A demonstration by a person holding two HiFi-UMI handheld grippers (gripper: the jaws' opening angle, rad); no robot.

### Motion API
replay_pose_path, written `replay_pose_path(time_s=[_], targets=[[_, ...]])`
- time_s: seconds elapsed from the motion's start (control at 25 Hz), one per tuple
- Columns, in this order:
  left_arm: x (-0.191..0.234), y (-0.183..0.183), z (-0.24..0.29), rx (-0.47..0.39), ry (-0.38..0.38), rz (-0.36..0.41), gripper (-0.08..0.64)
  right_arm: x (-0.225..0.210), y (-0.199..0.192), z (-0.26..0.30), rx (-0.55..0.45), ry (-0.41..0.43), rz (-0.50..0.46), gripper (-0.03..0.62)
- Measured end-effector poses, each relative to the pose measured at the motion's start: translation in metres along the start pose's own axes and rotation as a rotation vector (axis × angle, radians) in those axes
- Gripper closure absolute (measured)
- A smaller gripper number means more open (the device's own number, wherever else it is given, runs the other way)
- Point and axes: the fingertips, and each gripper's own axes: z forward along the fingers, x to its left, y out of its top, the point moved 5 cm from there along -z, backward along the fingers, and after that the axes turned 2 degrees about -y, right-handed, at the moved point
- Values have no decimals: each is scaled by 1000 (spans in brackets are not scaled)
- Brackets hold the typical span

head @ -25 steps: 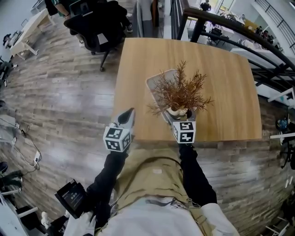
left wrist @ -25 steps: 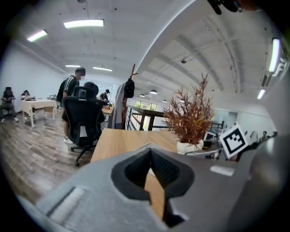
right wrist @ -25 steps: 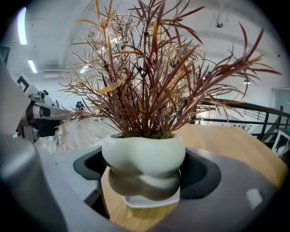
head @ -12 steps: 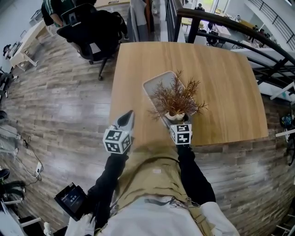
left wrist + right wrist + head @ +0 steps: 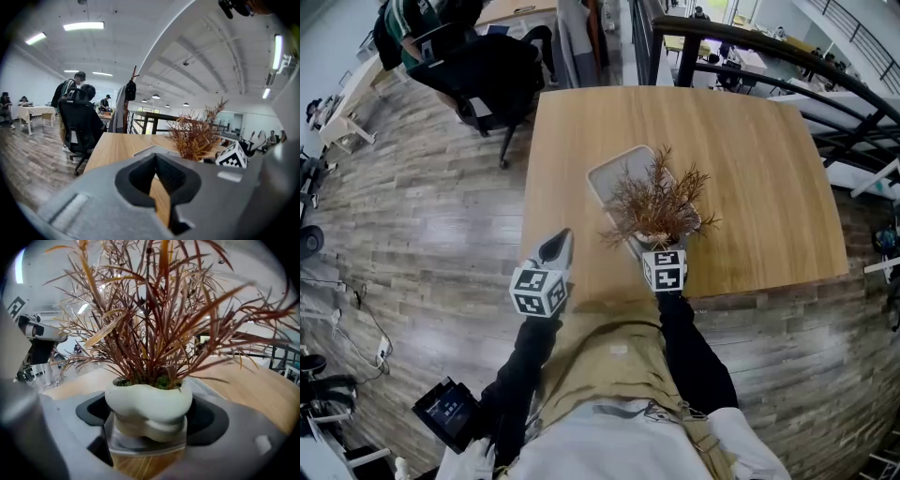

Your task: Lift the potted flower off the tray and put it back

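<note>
Right gripper view, and the potted flower (image 5: 148,401), dry rust-red sprigs in a lumpy white ceramic pot, sits squarely between the jaws of the right gripper (image 5: 149,425), the dark pads pressed in on both sides of the pot. So that's a firm hold. Under the pot's base shows a pale edge with bare wood below it; whether the pot is clear of that edge or resting on it, I cannot tell.

From the head view the plant stands over the near right end of the pale grey rectangular tray (image 5: 619,173), which lies on the light wooden table (image 5: 750,159) towards its near edge. The left gripper (image 5: 159,183) hangs off to the left at the table's near edge, jaws drawn together on nothing, well apart from the tray.

My read: this is the lift-and-return step. Next comes a level carry and a straight set-down onto the tray floor, pot upright, before the jaws let go.
</note>
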Motion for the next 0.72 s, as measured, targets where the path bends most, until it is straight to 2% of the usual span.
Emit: replay_pose_path(time_s=[0.48,0.72], targets=[[-1,-5,-6,31,10,-2,560,-6,-15,12,48,2,5,97],[-21,15,-25,45,-14,-5,560,0,-5,-30,60,4,4,112]])
